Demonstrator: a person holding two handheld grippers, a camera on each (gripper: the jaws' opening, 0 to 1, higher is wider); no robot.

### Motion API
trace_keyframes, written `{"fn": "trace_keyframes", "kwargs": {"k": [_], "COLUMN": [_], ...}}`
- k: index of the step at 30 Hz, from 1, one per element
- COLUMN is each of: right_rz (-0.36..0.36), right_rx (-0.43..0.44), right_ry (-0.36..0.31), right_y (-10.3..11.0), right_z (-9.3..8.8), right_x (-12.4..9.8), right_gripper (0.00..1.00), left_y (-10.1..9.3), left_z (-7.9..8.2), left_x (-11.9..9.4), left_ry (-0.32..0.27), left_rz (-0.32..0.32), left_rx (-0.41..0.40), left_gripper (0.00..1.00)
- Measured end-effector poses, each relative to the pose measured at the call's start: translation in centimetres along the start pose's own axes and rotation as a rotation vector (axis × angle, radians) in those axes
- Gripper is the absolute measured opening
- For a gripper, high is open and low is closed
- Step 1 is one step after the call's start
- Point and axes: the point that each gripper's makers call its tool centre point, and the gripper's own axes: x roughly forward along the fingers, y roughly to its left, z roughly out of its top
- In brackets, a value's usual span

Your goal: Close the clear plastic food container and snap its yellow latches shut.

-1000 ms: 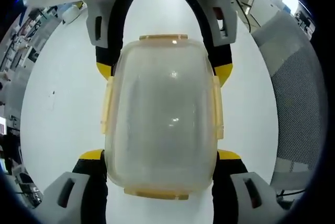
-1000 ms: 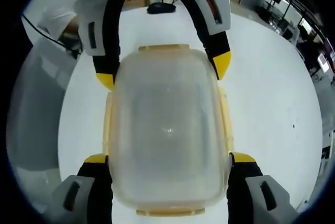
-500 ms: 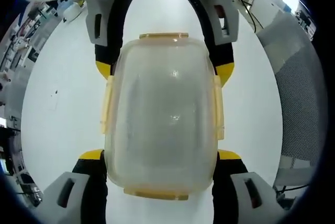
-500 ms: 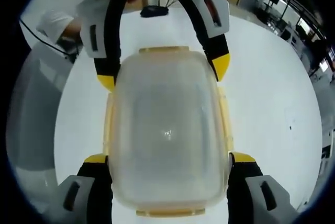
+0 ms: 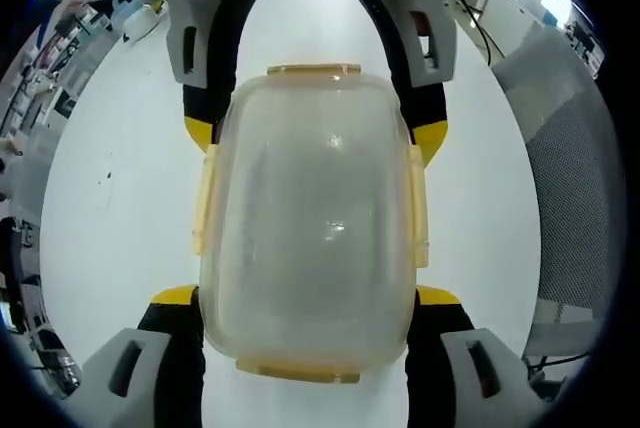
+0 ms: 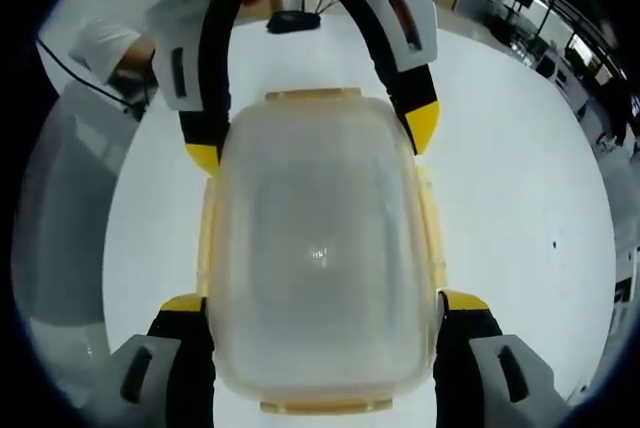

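The clear plastic food container (image 5: 310, 218) hangs above the white table (image 5: 110, 248), gripped at both ends. Yellow latches run along its long sides (image 5: 203, 203) and short ends (image 5: 312, 71); whether they are snapped I cannot tell. My left gripper (image 5: 307, 296) is shut on the near end, a yellow-tipped jaw pressed against each side. My right gripper (image 5: 315, 136) reaches in from the top and is shut on the far end. In the right gripper view the same container (image 6: 320, 248) sits between my right gripper (image 6: 325, 300) and the left gripper (image 6: 312, 138) opposite.
A grey mesh chair (image 5: 570, 158) stands beside the table, also seen as the grey chair (image 6: 60, 208). A dark object (image 6: 293, 18) lies at the table's far side. Desks and equipment stand beyond the table.
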Motion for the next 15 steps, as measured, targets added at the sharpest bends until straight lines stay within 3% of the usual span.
{"fn": "trace_keyframes", "kwargs": {"k": [8, 15], "right_rz": [-0.002, 0.015], "right_rx": [0.001, -0.023], "right_ry": [0.003, -0.023], "right_y": [-0.03, 0.12], "right_z": [-0.04, 0.15], "right_x": [-0.10, -0.34], "right_gripper": [0.92, 0.92], "left_y": [0.02, -0.19], "left_z": [-0.02, -0.48], "left_x": [0.01, 0.34], "left_ry": [0.009, 0.077], "left_rz": [-0.009, -0.051], "left_rx": [0.008, 0.018], "left_gripper": [0.85, 0.90]}}
